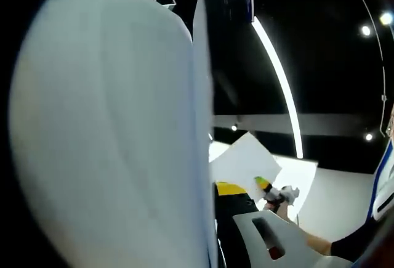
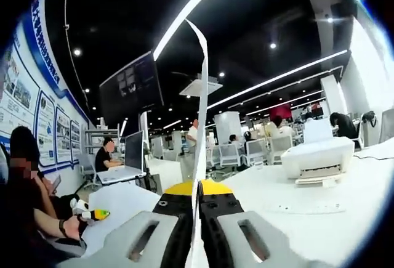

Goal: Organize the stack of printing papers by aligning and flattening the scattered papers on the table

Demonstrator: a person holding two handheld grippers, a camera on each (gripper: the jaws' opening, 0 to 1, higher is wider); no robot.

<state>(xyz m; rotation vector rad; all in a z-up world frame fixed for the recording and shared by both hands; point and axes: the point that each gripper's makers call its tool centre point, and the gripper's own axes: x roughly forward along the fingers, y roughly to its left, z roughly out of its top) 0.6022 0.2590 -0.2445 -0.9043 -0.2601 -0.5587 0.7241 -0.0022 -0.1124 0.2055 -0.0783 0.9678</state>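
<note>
A: Left gripper view first. What's up front?

B: A big white sheet (image 1: 104,132), blurred, right against the lens from about 7 through 12 o'clock, its edge running down the middle. The left gripper's own jaws are hidden behind it, so I cannot tell whether they are spread or pinching.

A: And past that edge?

B: At 5 o'clock the right gripper (image 1: 266,186) comes in with a second sheet (image 1: 245,160) at its yellow-green tip, held up on a tilt. A hand (image 1: 298,234) grips the white handle below it. Behind lies the white table (image 1: 345,200), with a ceiling light strip (image 1: 280,77) slanting from 12 toward 3 o'clock.

A: Over to the right gripper view.

B: The right gripper (image 2: 199,188) at 6 o'clock has its yellow-tipped jaws pressed together on a paper (image 2: 201,126) seen edge-on, a thin white line rising to 12 o'clock and curling left at the top.

A: Anything around it?

B: The left gripper (image 2: 95,214) at 8 o'clock, in a person's hand, its state too small to tell. A printer (image 2: 317,156) sits on the table at 3 o'clock, and a seated person (image 2: 106,152) faces a monitor at 9 o'clock.
</note>
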